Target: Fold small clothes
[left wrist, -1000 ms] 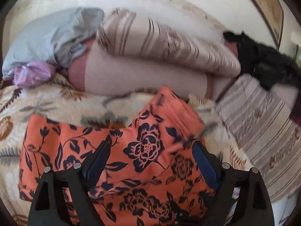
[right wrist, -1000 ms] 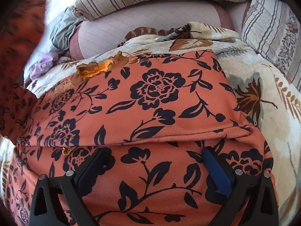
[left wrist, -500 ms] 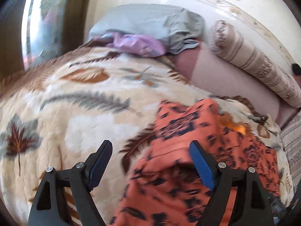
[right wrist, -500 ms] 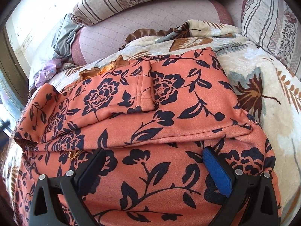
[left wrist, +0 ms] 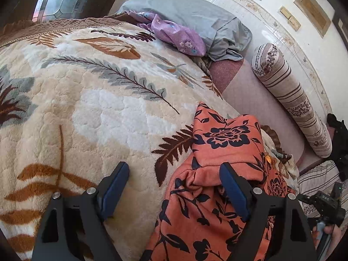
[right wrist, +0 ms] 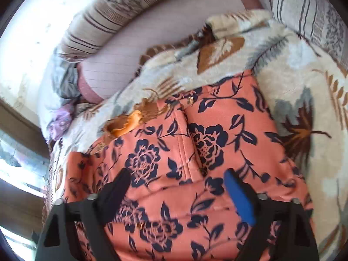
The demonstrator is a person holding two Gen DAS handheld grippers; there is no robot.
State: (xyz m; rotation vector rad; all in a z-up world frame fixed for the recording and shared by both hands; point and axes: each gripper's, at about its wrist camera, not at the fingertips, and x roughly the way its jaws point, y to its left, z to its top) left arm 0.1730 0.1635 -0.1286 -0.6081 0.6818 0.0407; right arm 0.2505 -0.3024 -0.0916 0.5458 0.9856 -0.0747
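**Garment lies right of the left fingers, under the right ones**

The left gripper [left wrist: 171, 187] stands open and empty; the orange floral garment [left wrist: 217, 195] bunches at its right finger, long axis running away. The right gripper [right wrist: 176, 187], jaws just narrowing, hovers above it without pinching. Only the right view shows the sleeves folded inward; only the left shows bare blanket [left wrist: 97, 108] alongside.

One orange floral garment [left wrist: 219, 169] lay on one leaf-patterned blanket [left wrist: 91, 100]. Beyond it — one grey pillow [left wrist: 191, 19], one purple cloth [left wrist: 176, 37], one striped bolster [left wrist: 291, 95]. Two grippers showed — left gripper [left wrist: 174, 180], right gripper [right wrist: 176, 184].
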